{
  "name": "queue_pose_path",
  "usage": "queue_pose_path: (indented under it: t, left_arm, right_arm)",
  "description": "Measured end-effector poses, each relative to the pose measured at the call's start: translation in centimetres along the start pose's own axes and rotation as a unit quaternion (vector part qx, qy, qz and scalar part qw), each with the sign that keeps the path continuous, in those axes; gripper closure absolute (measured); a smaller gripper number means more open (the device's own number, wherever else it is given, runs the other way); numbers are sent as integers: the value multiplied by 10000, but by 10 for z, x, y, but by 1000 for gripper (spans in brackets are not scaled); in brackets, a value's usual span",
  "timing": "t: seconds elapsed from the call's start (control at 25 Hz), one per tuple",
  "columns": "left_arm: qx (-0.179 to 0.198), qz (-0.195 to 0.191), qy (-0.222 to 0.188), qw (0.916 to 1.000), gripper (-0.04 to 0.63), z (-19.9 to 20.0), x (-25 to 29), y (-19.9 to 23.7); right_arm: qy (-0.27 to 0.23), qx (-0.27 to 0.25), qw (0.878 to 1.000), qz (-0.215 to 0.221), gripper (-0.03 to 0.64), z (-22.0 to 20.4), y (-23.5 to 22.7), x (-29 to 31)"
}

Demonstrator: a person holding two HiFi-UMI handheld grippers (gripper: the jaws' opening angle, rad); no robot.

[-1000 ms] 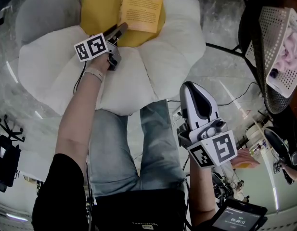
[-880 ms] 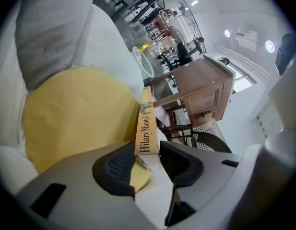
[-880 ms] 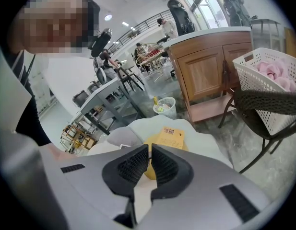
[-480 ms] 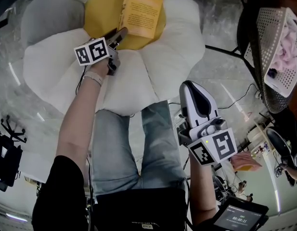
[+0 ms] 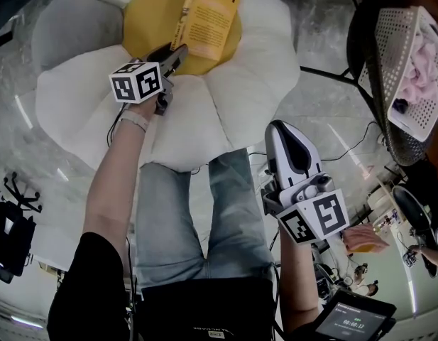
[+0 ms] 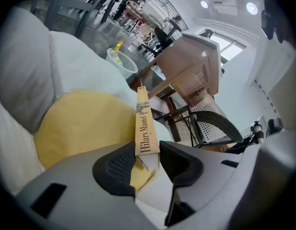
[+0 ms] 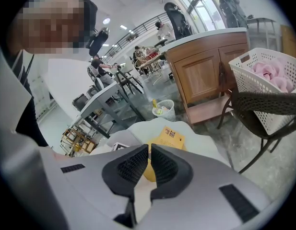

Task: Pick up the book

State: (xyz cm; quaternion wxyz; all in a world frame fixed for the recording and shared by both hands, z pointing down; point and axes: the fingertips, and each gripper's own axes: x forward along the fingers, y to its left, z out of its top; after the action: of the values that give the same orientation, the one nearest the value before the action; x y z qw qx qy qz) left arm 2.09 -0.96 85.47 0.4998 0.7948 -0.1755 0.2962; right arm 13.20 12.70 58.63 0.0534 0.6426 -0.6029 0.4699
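Note:
A yellow book (image 5: 208,16) stands tilted up on edge over the yellow centre of a big white flower-shaped cushion (image 5: 240,84). My left gripper (image 5: 177,52) is shut on the book's near lower corner. In the left gripper view the spine (image 6: 144,123) runs up from between the dark pads (image 6: 120,166), and my left gripper (image 6: 147,159) clamps it on both sides. My right gripper (image 5: 281,135) hangs lower, over the person's knees, well short of the cushion. In its own view my right gripper (image 7: 148,164) has its pads nearly touching with nothing between them, and the book (image 7: 168,137) lies beyond.
A grey cushion (image 5: 77,27) lies at the flower's left. A dark mesh chair (image 5: 375,41) and a white laundry basket (image 5: 417,55) with pink cloth stand at the right. A wooden cabinet (image 6: 186,61) and a small waste bin (image 6: 121,61) are behind the cushion.
The left gripper has risen and rolled, and the book has tipped from lying nearly flat to standing on edge. The right gripper has kept still.

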Motion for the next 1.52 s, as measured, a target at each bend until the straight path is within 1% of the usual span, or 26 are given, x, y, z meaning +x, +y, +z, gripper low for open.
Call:
queue_pose_path:
  t: [0.12, 0.2, 0.44, 0.56, 0.8, 1.08, 1.16, 1.4, 1.52]
  left_arm:
    - [421, 68, 122, 9990, 431, 4, 4, -8]
    - [627, 99, 185, 9978, 430, 6, 9, -13]
    - [1001, 128, 273, 9945, 430, 12, 20, -26]
    - [1029, 129, 263, 9943, 430, 16, 27, -30]
    - [811, 160, 70, 9966, 433, 29, 27, -31]
    - [868, 199, -132, 9959, 440, 37, 20, -37]
    - [943, 251, -176, 9951, 440, 39, 17, -38]
    - [1376, 374, -304, 9893, 442, 44, 12, -49]
    - [1396, 355, -363, 9889, 442, 46, 9, -51]
  right_arm:
    - [-13, 42, 10000, -10, 588, 0, -2, -1]
    - [-28, 59, 10000, -21, 588, 1, -5, -3]
    - [-98, 128, 9998, -86, 588, 4, -13, -9]
    - [-107, 167, 9997, -114, 588, 1, -17, -12]
    - [-120, 216, 9996, -146, 588, -4, -14, -16]
    - [-159, 213, 9995, -163, 588, -4, -13, -20]
    - [-171, 203, 9995, -160, 588, -3, -12, -21]
    - [-183, 174, 9996, -138, 588, -1, -15, -22]
    - [-186, 159, 9996, -114, 588, -2, -14, -22]
